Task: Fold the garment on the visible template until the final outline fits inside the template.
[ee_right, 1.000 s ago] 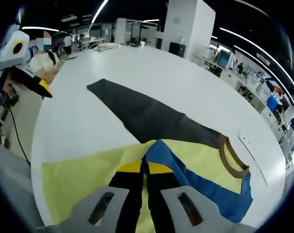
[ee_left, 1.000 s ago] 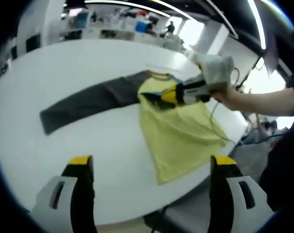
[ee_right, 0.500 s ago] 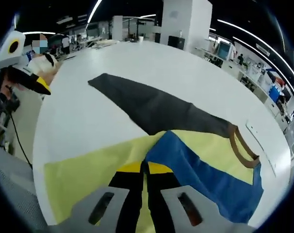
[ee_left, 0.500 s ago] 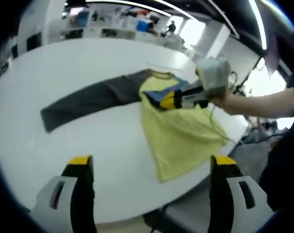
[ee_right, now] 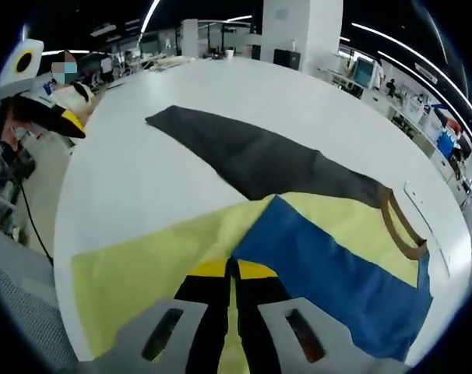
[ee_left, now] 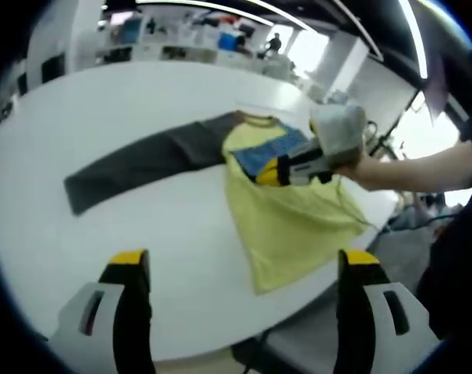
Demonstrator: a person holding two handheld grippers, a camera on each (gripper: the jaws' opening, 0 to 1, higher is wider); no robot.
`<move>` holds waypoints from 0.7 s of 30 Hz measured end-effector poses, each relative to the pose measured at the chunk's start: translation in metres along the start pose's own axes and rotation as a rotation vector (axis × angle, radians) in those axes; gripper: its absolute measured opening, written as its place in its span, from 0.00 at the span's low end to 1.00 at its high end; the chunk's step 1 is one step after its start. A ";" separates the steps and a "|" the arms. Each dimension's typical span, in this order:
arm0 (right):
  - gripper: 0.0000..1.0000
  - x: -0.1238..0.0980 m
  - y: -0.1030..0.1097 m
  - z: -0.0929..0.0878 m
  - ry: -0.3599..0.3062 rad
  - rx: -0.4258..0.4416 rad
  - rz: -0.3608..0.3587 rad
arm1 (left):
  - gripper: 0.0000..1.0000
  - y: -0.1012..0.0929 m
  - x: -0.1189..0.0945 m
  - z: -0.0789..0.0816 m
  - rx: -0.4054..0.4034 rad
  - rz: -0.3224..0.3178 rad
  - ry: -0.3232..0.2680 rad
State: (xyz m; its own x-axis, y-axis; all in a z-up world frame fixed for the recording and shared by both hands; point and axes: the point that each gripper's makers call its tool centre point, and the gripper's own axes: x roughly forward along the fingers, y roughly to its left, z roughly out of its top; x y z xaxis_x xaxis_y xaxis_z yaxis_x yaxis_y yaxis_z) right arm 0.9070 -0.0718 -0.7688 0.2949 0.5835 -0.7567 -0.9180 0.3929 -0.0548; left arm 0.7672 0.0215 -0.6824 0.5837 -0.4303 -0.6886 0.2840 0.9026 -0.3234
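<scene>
Since the earlier frames, more blue has opened out on the garment [ee_right: 220, 249]: the blue fold [ee_right: 329, 276] has been drawn further across the yellow body, and in the left gripper view the right gripper [ee_left: 273, 170] has slid a little down the cloth, away from the collar.

Largest is the white worktop [ee_left: 103, 109], broad and round-edged, carrying everything. On it lies the garment, a yellow shirt with one long dark grey sleeve [ee_left: 135, 164] stretched flat toward the far left in the left gripper view. The yellow body spreads toward the worktop's near edge, its hem close to that edge. The blue fold lies over the upper chest, just beside the brown collar [ee_right: 399, 226], which rests flat near the worktop's right side in the right gripper view.

The right gripper, held by a gloved hand [ee_left: 337, 132], has its fingers pressed together on the garment where blue meets yellow; in its own view [ee_right: 232, 273] the yellow-tipped fingers [ee_right: 209, 269] close tight with cloth between them.

The left gripper [ee_left: 240, 261] hangs above the worktop's near edge, well apart from the garment, its fingers [ee_left: 128, 259] spread wide with nothing between them. It also appears at the left of the right gripper view.

I cannot make out a template outline on the worktop.
</scene>
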 end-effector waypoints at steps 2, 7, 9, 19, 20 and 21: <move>0.02 0.001 0.001 -0.001 0.007 -0.001 0.003 | 0.96 0.001 0.000 0.000 -0.001 0.002 0.000; 0.03 0.004 0.003 -0.005 0.020 -0.005 0.012 | 0.96 0.001 -0.001 0.000 -0.002 0.004 0.000; 0.03 0.005 0.003 -0.006 0.022 -0.008 0.015 | 0.96 0.001 -0.001 0.000 -0.003 0.003 -0.001; 0.03 0.006 0.004 -0.007 0.023 -0.013 0.020 | 0.96 -0.001 -0.002 0.001 -0.003 0.002 0.003; 0.03 0.006 0.004 -0.007 0.024 -0.012 0.022 | 0.96 -0.001 -0.002 0.001 -0.002 0.001 0.004; 0.03 0.006 0.004 -0.007 0.024 -0.011 0.023 | 0.96 -0.002 -0.002 0.001 -0.002 0.000 0.004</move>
State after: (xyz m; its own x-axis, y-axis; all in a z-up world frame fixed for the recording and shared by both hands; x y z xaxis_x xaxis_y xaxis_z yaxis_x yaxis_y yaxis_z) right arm 0.9032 -0.0715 -0.7782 0.2673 0.5747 -0.7734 -0.9273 0.3718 -0.0442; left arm 0.7665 0.0208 -0.6803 0.5804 -0.4302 -0.6914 0.2825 0.9027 -0.3245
